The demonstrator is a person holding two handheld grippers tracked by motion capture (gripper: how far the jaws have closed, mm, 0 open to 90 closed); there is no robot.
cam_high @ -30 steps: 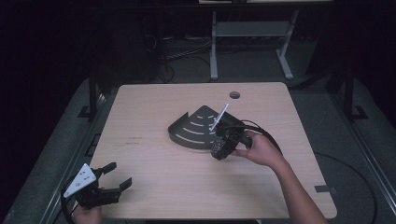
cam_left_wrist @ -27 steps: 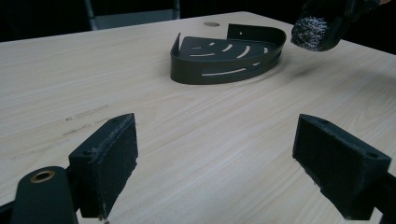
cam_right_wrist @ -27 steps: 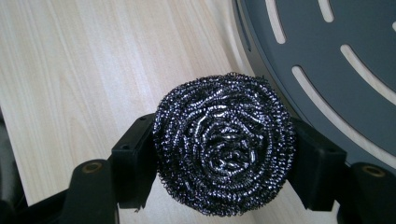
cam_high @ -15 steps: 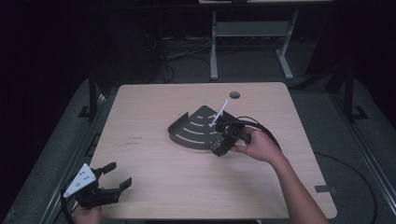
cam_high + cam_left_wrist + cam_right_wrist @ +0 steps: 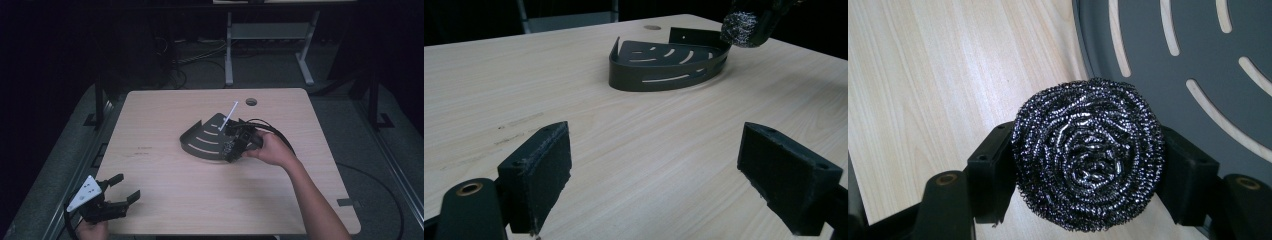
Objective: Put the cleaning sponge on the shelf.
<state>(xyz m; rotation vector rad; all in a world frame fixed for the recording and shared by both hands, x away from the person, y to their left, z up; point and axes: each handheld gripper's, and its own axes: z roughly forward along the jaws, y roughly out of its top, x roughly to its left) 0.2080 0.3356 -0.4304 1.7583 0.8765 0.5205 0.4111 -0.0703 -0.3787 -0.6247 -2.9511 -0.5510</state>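
Between the right gripper point(image 5: 1088, 175) pads, clamped tight: steel wool scourer point(image 5: 1088, 160), held just above the dark slotted corner shelf point(image 5: 1173, 65) rim. Left gripper point(image 5: 112, 200) spread wide, holding nothing, well apart near the table point(image 5: 165, 125) edge.

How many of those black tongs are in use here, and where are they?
2. The left tongs sit open at the near-left corner of the table, holding nothing. The right tongs are clamped on a steel wool scourer at the edge of the dark slotted corner tray.
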